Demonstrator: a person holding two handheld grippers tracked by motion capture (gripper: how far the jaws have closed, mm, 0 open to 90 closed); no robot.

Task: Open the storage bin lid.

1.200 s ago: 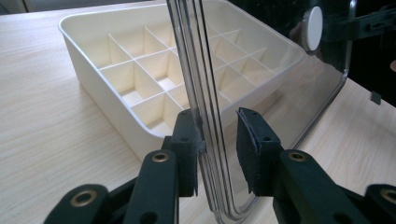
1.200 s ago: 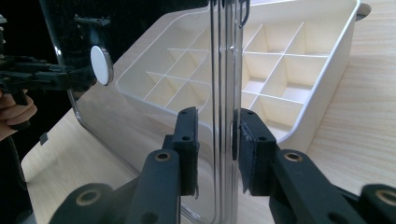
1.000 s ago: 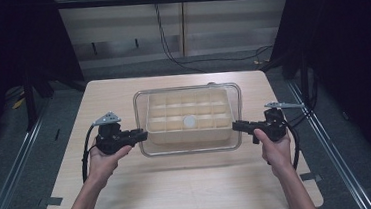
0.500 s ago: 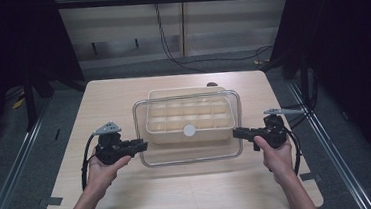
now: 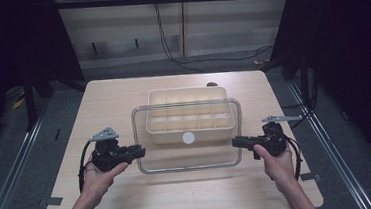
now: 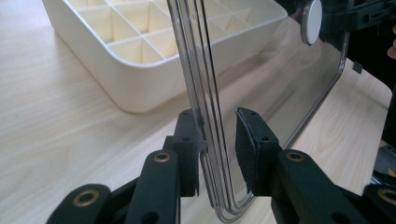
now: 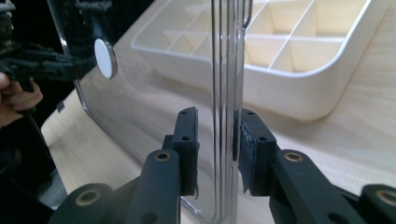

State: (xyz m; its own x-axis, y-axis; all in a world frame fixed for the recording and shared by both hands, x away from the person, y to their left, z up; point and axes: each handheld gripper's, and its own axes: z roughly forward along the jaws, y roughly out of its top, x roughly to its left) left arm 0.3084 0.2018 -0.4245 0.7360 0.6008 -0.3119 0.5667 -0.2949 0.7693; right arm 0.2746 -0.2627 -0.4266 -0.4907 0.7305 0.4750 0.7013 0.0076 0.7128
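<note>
Both tools held the clear lid (image 5: 189, 157) by its short edges: in the high view the left tool (image 5: 138, 152) and the right tool (image 5: 235, 141) kept it level above the bench (image 5: 131, 199), overlapping the near side of the cream compartment tray (image 5: 190, 109). In the left gripper view that tool (image 6: 219, 140) straddled the lid rim with a gap at one pad. In the right gripper view its tool (image 7: 218, 140) also bracketed the rim, slightly loose. I judge both should grip evenly, keeping the lid flat.
</note>
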